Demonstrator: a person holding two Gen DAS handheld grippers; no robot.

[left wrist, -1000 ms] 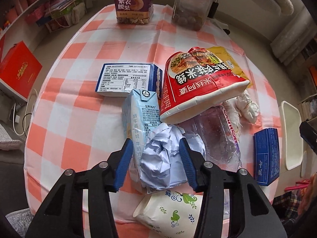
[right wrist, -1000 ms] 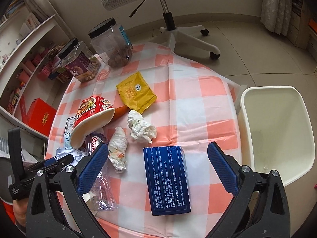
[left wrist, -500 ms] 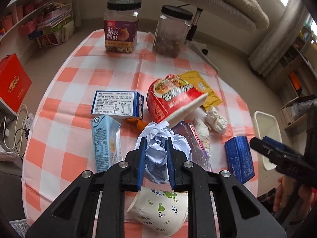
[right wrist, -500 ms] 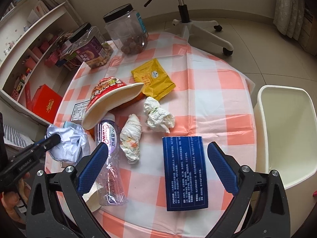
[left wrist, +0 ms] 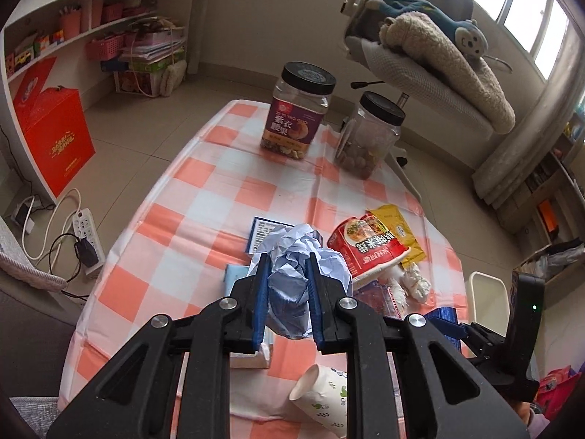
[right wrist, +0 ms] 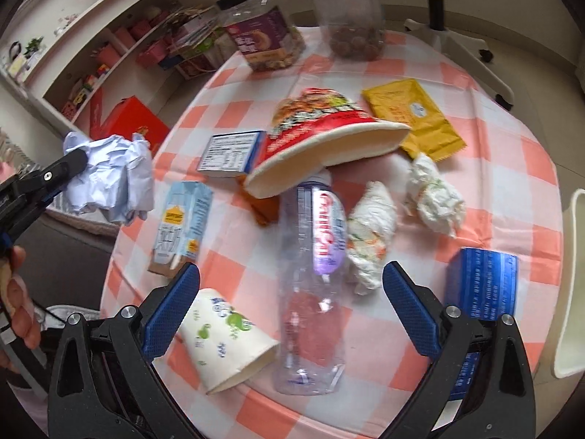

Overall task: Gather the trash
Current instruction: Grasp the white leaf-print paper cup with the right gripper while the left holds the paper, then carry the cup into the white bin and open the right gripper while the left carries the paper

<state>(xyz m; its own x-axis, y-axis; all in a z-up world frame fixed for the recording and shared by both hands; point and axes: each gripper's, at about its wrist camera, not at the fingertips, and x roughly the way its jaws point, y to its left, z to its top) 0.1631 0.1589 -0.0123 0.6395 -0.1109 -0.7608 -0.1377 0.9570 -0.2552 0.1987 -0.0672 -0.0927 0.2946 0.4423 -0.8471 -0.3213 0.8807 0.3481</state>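
My left gripper (left wrist: 287, 267) is shut on a crumpled ball of pale blue paper (left wrist: 298, 256) and holds it well above the checked table (left wrist: 204, 197); the ball also shows in the right wrist view (right wrist: 113, 179), off the table's left edge. My right gripper (right wrist: 290, 294) is open and empty, hovering over a clear plastic bottle (right wrist: 314, 281) near the front of the table. A paper cup (right wrist: 226, 340), a milk carton (right wrist: 181, 226), a red noodle bowl (right wrist: 321, 142), two wads of tissue (right wrist: 371, 241), a yellow packet (right wrist: 413, 117) and a blue box (right wrist: 482, 289) lie around it.
A white bin (right wrist: 570, 285) stands off the table's right edge, also seen in the left wrist view (left wrist: 486, 300). Two lidded jars (left wrist: 298, 113) stand at the table's far end. A swivel chair (left wrist: 431, 62) is behind them. Shelves and a red box (left wrist: 51, 135) are on the left.
My left gripper has closed on the paper ball and lifted it up off the pile and away to the left. My right gripper has moved left from over the blue box to over the bottle.
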